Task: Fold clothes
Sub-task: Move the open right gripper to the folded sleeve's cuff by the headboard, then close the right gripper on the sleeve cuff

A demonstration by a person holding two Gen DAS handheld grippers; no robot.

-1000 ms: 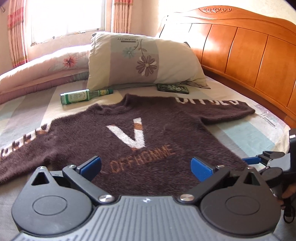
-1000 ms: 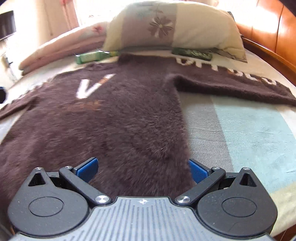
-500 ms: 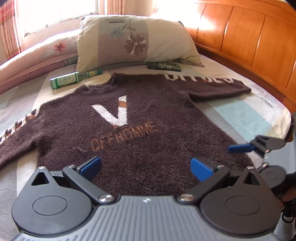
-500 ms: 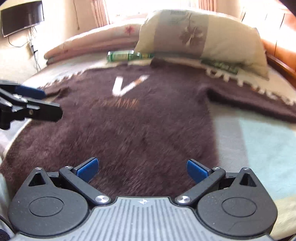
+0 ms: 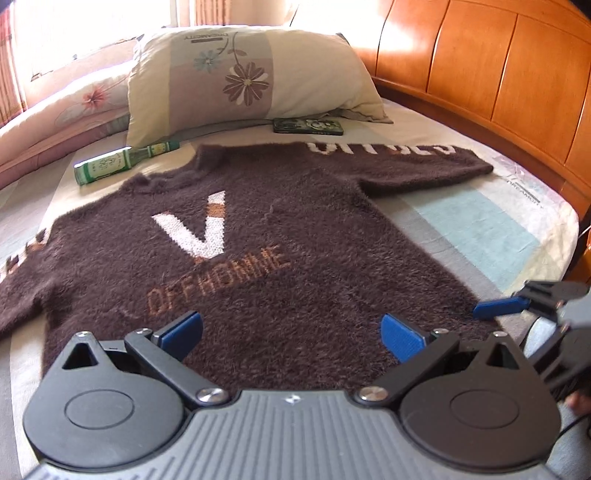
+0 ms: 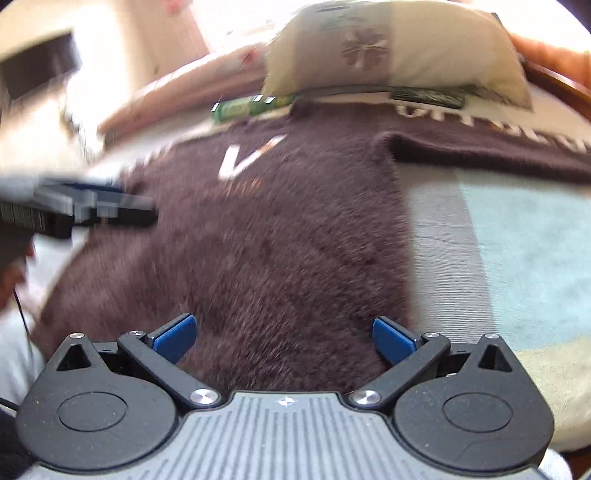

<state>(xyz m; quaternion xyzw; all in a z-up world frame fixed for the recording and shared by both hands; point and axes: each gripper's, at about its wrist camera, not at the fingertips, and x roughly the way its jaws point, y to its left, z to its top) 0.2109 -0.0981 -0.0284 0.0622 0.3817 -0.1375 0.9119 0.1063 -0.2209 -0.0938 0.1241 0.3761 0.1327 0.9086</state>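
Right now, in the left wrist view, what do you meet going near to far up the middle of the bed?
Left gripper, open → brown sweater lying flat → flowered pillow → window.

One brown sweater (image 5: 280,258) lies spread on the one bed (image 5: 480,225), with two sleeves out to the sides. One flowered pillow (image 5: 236,77) stands at the head, and one rolled quilt (image 5: 74,107) lies beside it. One green bottle (image 5: 114,166) and one dark flat box (image 5: 308,126) lie near the collar. Two grippers show: the left gripper (image 5: 291,332) and the right gripper (image 6: 284,334), each with two blue pads spread apart. One wooden headboard (image 5: 498,74) runs along the side.
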